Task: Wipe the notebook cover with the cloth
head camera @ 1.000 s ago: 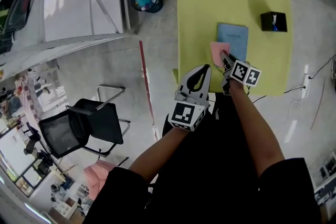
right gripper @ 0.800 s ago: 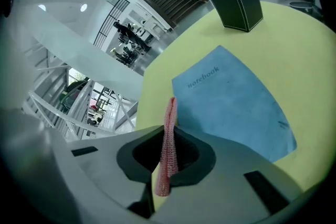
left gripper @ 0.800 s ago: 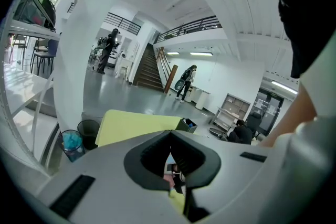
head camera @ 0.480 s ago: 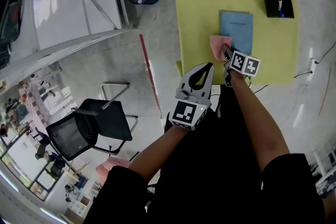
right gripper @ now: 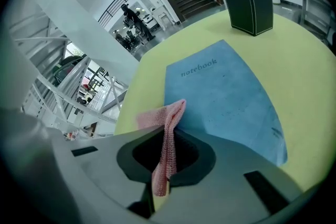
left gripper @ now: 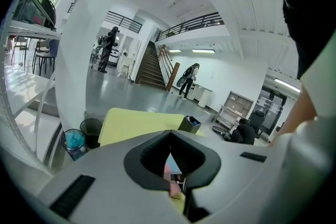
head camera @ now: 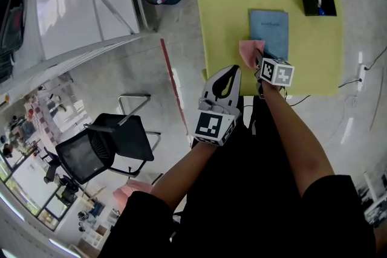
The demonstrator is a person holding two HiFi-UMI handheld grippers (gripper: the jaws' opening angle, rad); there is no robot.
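I'm looking down at the yellow table (head camera: 230, 3), with the blue notebook (head camera: 268, 30) lying flat near its middle and a black box (head camera: 318, 3) well apart at the far right. My left gripper (head camera: 233, 72) hangs off the near edge of the table, jaws together on nothing. My right gripper (head camera: 259, 61) is clamped on the pink cloth (head camera: 250, 50), which pokes out past the jaws at the notebook's near left corner; in the right gripper view the cloth (right gripper: 167, 128) stands up in a fold rather than lying flat on the cover (right gripper: 220, 92). To wipe well, I judge I should tip the right gripper down so the fold spreads and presses on the cover, then sweep in long passes toward the far edge. The notebook looks light enough to slide, so steadying it with the left gripper might help. The cover reads "notebook"; the smaller print near its near right corner is too small to make out.
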